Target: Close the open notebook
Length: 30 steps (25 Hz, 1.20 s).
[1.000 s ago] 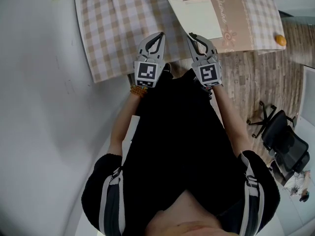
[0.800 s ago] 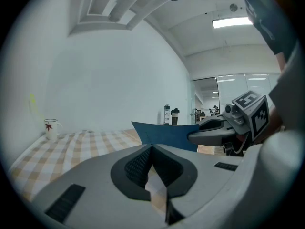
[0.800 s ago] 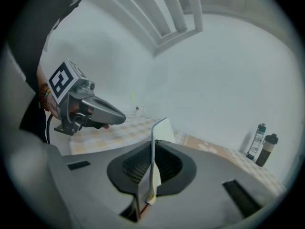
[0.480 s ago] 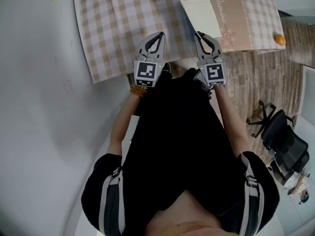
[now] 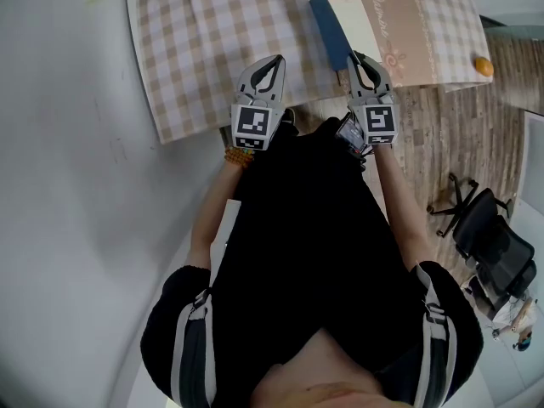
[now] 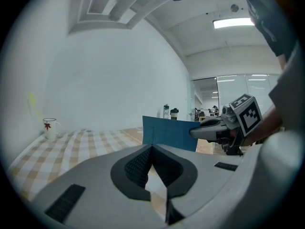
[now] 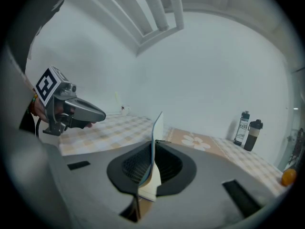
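Nearest you, your left tool (image 5: 278,59) sits at the near edge of the surface (image 5: 174,100). Its jaws are together with nothing between them; its own view (image 6: 151,147) shows that plainly.

Just beside it, your right tool (image 5: 353,56) is clamped on the near edge of the notebook's blue cover (image 5: 329,22). The right gripper view (image 7: 153,147) shows the cover edge-on between the pads, with a cream sheet against it on the right side.

The cover stands nearly upright. Its blue outer face points at the left tool, and it fills the middle of the left gripper view (image 6: 167,133).

The rest of the notebook (image 5: 365,24) lies flat to the right of the raised cover, cream page up, not yet shut. It rests on the tan flower-print band (image 5: 408,15), beside the checked cloth (image 5: 212,49) that covers the rest of the surface.

Further out:
- A mug (image 6: 49,127) stands at the far left of the cloth.
- Two bottles (image 7: 249,129) stand side by side at the far right.
- A small orange round object (image 5: 484,69) sits by the right edge of the surface.
- An office chair (image 5: 493,240) stands on the floor, well apart on your right.
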Tool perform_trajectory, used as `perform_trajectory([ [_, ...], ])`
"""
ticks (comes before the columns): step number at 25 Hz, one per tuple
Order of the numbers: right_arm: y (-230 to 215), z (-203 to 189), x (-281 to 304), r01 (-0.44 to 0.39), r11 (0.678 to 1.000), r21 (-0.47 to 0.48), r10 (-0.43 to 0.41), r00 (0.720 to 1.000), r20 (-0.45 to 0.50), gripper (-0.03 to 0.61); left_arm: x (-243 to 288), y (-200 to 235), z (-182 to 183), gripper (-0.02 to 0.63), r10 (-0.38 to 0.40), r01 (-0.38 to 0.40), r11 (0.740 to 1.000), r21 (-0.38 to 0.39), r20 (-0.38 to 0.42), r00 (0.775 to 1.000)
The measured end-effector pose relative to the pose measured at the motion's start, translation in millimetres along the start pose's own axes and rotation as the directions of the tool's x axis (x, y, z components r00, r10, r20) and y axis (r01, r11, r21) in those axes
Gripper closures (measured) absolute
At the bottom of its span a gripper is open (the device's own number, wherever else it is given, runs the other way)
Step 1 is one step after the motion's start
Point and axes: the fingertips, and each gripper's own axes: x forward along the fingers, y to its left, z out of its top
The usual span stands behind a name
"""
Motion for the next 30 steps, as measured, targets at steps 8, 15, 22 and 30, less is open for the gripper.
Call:
perform_trajectory([
  [8,-20.6,-14.0,-1.8,0.050,0.996,0.074,-0.047,0.998,-0.041,0.561,1.1,-2.6,0.3,0.603,-0.004,0.004,1.000,0.010,-0.002,1.000],
  [15,-34.4,-28.9,-2.9,0.084,0.991,0.109,-0.075,0.994,-0.083,0.561,1.0,-3.8,0.6,0.603,-0.005,0.005,1.000,0.015,-0.001,1.000],
  [22,-44.3,-40.0,-2.4,0.099,0.981,0.169,-0.080,0.990,-0.116,0.560,0.0,-3.3,0.4,0.603,0.001,-0.001,1.000,0.011,-0.002,1.000],
  [30,-52.5,-52.4,-0.6,0.110,0.972,0.207,-0.079,0.986,-0.150,0.555,-0.8,-2.8,0.4,0.603,0.006,-0.006,1.000,0.009,0.001,1.000],
])
